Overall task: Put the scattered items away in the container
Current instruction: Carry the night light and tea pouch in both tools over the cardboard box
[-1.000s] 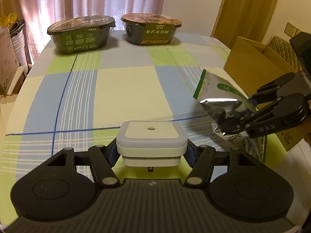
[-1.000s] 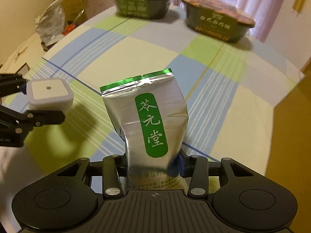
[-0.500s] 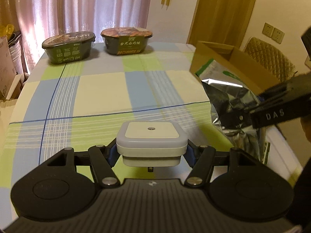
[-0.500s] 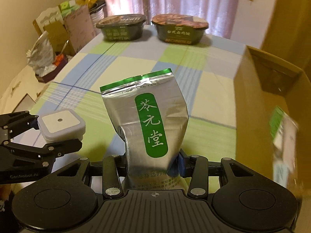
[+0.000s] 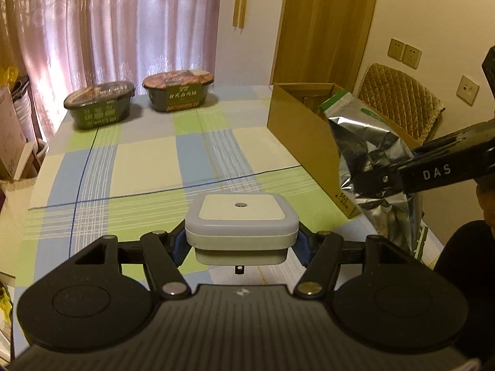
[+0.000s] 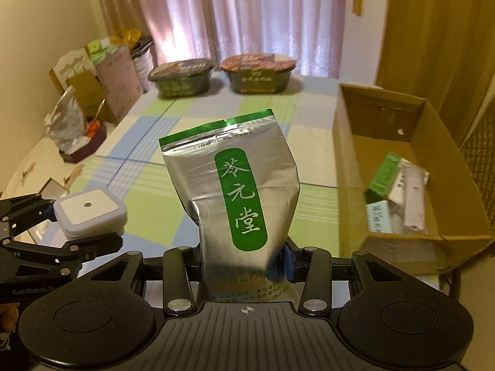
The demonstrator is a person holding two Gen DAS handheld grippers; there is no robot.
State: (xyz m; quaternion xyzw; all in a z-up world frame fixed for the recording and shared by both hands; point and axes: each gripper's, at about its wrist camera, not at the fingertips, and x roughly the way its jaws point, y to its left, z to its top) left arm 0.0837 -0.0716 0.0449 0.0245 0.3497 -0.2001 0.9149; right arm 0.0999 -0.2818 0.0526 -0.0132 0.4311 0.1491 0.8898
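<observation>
My left gripper (image 5: pixel 242 244) is shut on a white square night-light (image 5: pixel 241 219), held above the checked tablecloth. My right gripper (image 6: pixel 244 262) is shut on a silver tea pouch (image 6: pixel 238 198) with a green label, held upright. In the left wrist view the tea pouch (image 5: pixel 371 151) hangs in front of the cardboard box (image 5: pixel 297 133). In the right wrist view the cardboard box (image 6: pixel 346 167) stands open on the right with several small packets (image 6: pixel 396 191) inside, and the night-light (image 6: pixel 89 213) sits in the left gripper (image 6: pixel 83 230) at lower left.
Two dark instant-food bowls (image 5: pixel 99 103) (image 5: pixel 178 89) stand at the table's far end before pink curtains. The bowls (image 6: pixel 181 77) (image 6: pixel 258 72) show in the right wrist view too. A chair (image 5: pixel 399 99) stands behind the box. Bags and cartons (image 6: pixel 89 92) crowd the floor left of the table.
Both grippers have risen and pulled back with their loads, so the bowls look farther. The right gripper has swung toward the box, whose inside now shows.
</observation>
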